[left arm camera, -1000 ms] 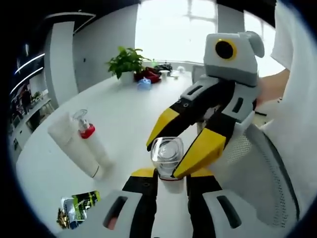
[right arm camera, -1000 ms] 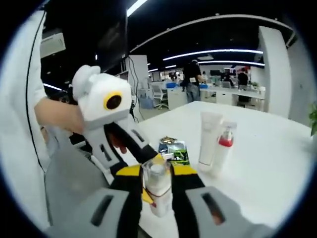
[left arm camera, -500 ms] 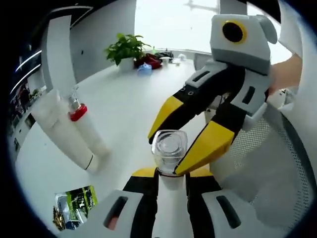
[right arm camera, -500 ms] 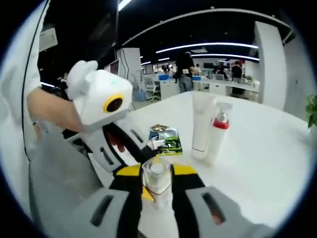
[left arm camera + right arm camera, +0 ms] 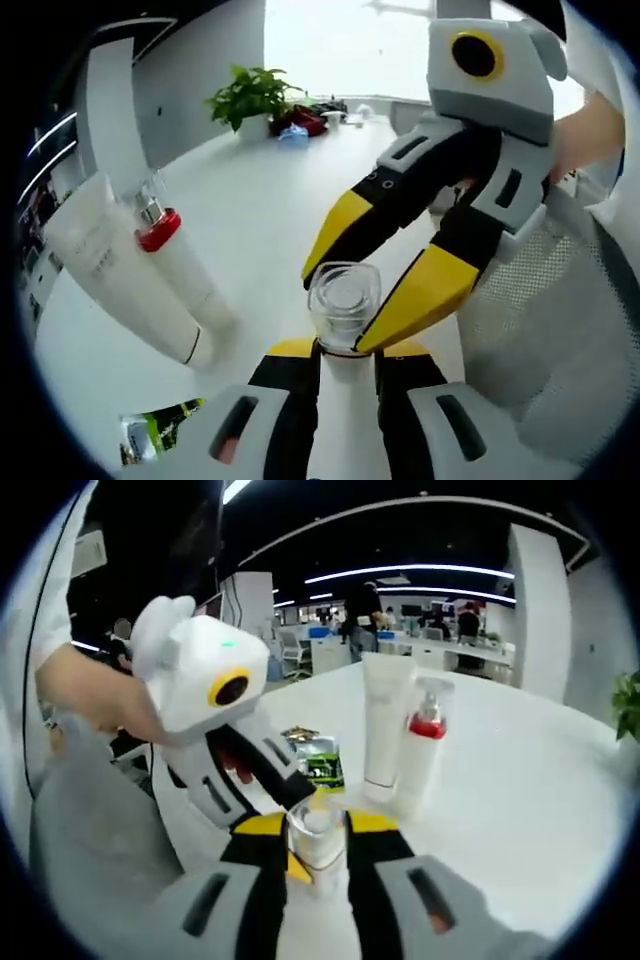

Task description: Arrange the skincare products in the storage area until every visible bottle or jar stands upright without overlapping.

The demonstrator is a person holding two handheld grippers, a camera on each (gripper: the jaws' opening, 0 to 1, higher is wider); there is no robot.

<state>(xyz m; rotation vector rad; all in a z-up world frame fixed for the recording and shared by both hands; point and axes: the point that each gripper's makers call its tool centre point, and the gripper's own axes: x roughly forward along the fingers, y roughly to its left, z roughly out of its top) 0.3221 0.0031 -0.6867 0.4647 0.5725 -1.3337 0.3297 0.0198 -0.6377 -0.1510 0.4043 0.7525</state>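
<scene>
A small white bottle with a clear cap [image 5: 345, 297] is held between both grippers, above the white table [image 5: 270, 200]. My left gripper [image 5: 345, 352] is shut on the bottle's body. My right gripper [image 5: 336, 312] comes in from the upper right, its yellow fingertips [image 5: 420, 295] pressed on either side of the clear cap. In the right gripper view the same bottle [image 5: 318, 848] sits between my right gripper's [image 5: 318, 830] jaws, and the left gripper [image 5: 300, 805] reaches it from the left. A white tube [image 5: 120, 285] [image 5: 385, 730] and a red-collared pump bottle [image 5: 180, 265] [image 5: 422, 750] stand upright side by side.
A green and black sachet [image 5: 160, 440] [image 5: 315, 755] lies flat on the table near the tube. A potted plant [image 5: 250, 100] and small items stand at the far end. A grey mesh chair [image 5: 540, 330] and the person's sleeve are close by. People stand in the office behind.
Both cameras have shifted closer to the tube and pump bottle, which look larger now. Both grippers keep the same hold on the small bottle.
</scene>
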